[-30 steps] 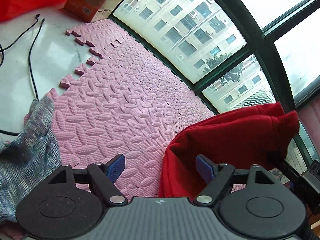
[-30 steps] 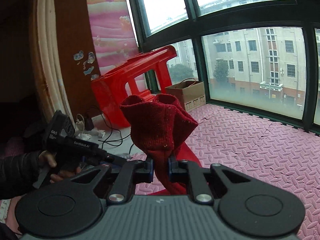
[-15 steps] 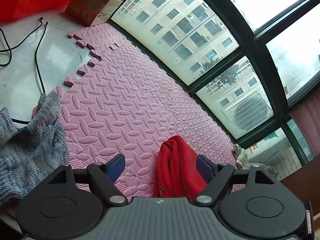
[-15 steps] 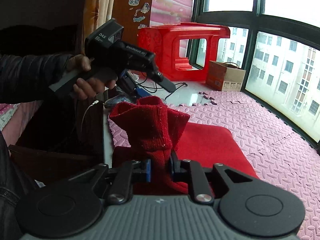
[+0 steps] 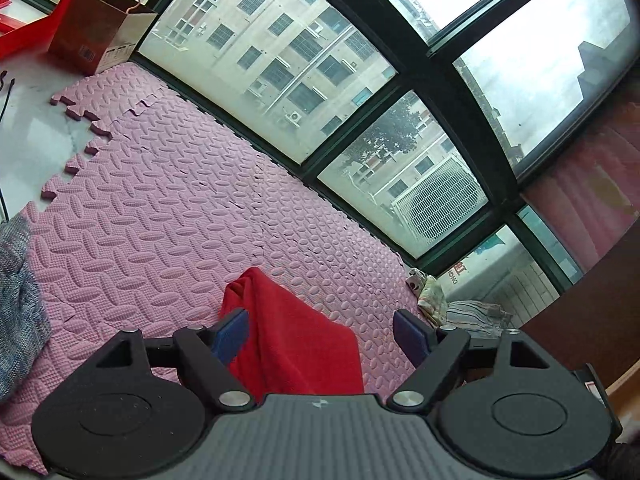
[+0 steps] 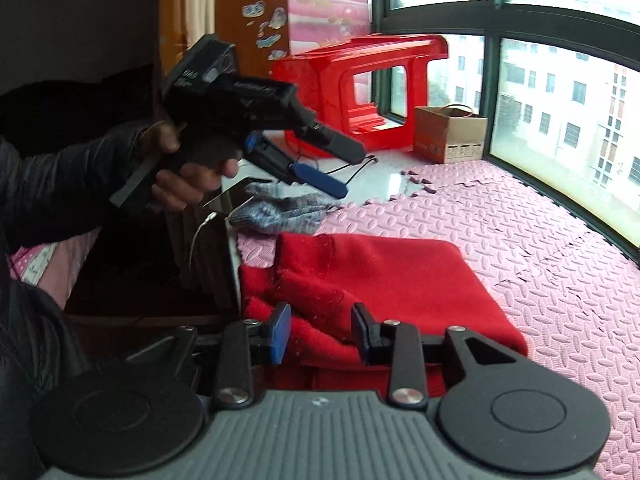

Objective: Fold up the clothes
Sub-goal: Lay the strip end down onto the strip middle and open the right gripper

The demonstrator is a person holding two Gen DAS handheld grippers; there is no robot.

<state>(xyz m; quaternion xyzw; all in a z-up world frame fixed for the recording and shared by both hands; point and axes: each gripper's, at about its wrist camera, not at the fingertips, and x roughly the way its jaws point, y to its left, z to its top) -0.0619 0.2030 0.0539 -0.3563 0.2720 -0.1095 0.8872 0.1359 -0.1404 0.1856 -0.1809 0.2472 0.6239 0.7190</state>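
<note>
Right wrist view: at far left, a sleeve [image 6: 48, 188] and a hand [image 6: 188, 176] are holding the left claw [image 6: 332, 168] raised above and beyond the right claw [image 6: 320, 332]. Its blue fingers [image 6: 320, 178] are standing wide apart with nothing between them. Below that claw, a grey knit garment [image 6: 280, 210] is lying on the pink foam mat [image 6: 520, 220], beyond the right claw. Directly ahead of the right claw, the red garment [image 6: 380, 272] is lying folded on the mat, with a bunched edge reaching between the jaws. The right jaws are opening, and the pads are no longer pressing on the cloth. Further ahead and to the right, a red plastic stool [image 6: 360, 80] and a cardboard box [image 6: 450, 134] are standing by the window.

Left wrist view: the grey knit garment [image 5: 16, 300] is lying left of the left claw [image 5: 320, 332]. The red garment [image 5: 288, 336] is lying on the pink foam mat [image 5: 180, 200] beneath the open jaws, apart from both pads. Crumpled striped cloth [image 5: 460, 308] is sitting just beyond the right finger.
</note>
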